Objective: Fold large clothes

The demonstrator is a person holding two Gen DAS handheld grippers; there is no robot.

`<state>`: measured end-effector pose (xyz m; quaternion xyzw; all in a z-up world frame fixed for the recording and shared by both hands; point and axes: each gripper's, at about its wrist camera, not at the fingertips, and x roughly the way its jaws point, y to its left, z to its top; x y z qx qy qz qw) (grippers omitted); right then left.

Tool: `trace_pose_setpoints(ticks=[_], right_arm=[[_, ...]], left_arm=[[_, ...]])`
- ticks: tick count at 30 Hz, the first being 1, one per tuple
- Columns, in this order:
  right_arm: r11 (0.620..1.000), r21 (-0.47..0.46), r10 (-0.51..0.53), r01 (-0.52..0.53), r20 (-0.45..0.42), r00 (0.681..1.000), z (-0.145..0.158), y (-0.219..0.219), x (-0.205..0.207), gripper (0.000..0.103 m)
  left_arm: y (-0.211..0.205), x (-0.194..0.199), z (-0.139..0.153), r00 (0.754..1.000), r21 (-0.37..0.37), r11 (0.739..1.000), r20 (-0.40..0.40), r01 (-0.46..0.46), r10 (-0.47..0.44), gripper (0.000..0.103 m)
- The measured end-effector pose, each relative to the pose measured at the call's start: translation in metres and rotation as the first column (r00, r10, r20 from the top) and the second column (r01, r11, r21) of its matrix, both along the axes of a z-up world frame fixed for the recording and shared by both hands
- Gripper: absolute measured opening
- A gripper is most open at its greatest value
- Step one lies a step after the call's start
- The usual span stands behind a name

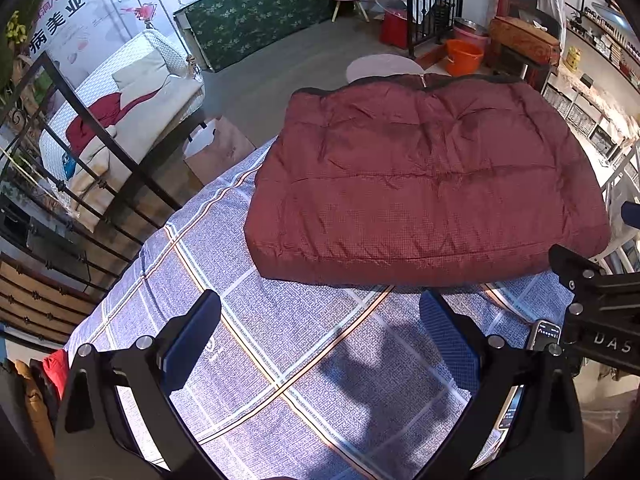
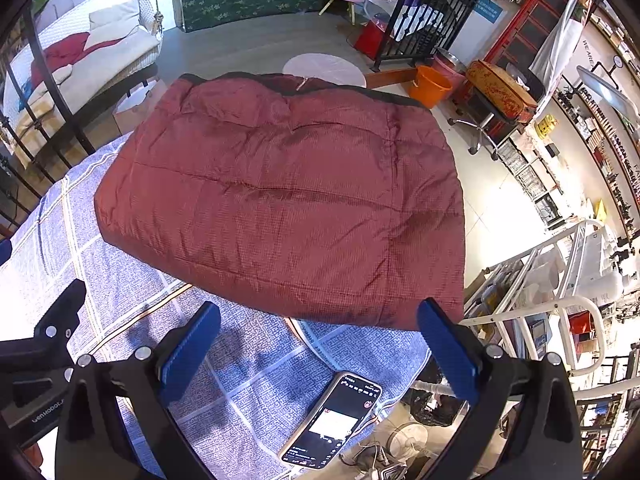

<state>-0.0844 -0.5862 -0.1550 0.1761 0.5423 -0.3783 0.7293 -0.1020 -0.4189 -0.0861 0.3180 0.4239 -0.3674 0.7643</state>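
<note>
In my left wrist view the left gripper (image 1: 320, 338) has its two blue fingers wide apart and nothing between them; under the gap I see only the checked blue-grey sheet (image 1: 256, 360). The dark red padded jacket (image 1: 424, 184) lies on this sheet ahead of the fingertips, and its near edge passes just beyond the tip of the right finger (image 1: 446, 340), not touching it as far as I can judge. The left finger (image 1: 192, 340) is more apart from the cloth.

In my right wrist view the right gripper (image 2: 318, 348) is also spread, holding nothing. The jacket (image 2: 288, 196) is ahead of it, and its near right corner hangs over the edge of the sheet (image 2: 256, 360), just beside the tip of the right finger (image 2: 446, 346).

The jacket is folded into one thick, puffy rectangle with quilted seams, small wrinkles and a fine check pattern. A dark collar band with a zipper end is at the far edge, so the collar points away from both grippers. The long axis goes across the fingers, from left to right.

A phone (image 2: 334, 420) with a lit screen lies on the sheet between the right gripper's fingers, close to me.
</note>
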Motion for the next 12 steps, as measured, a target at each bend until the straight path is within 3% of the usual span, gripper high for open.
trace_pose_setpoints(ticks=[6, 12], right_arm=[[1.000, 0.004, -0.011, 0.011, -0.015, 1.000, -0.006, -0.007, 0.002, 0.097], [1.000, 0.004, -0.014, 0.014, -0.015, 1.000, -0.007, -0.008, 0.003, 0.097]], left_arm=[[-0.009, 0.009, -0.014, 0.997, 0.078, 0.997, -0.075, -0.009, 0.015, 0.098], [-0.011, 0.006, -0.014, 0.996, 0.059, 0.998, -0.084, 0.005, 0.000, 0.098]])
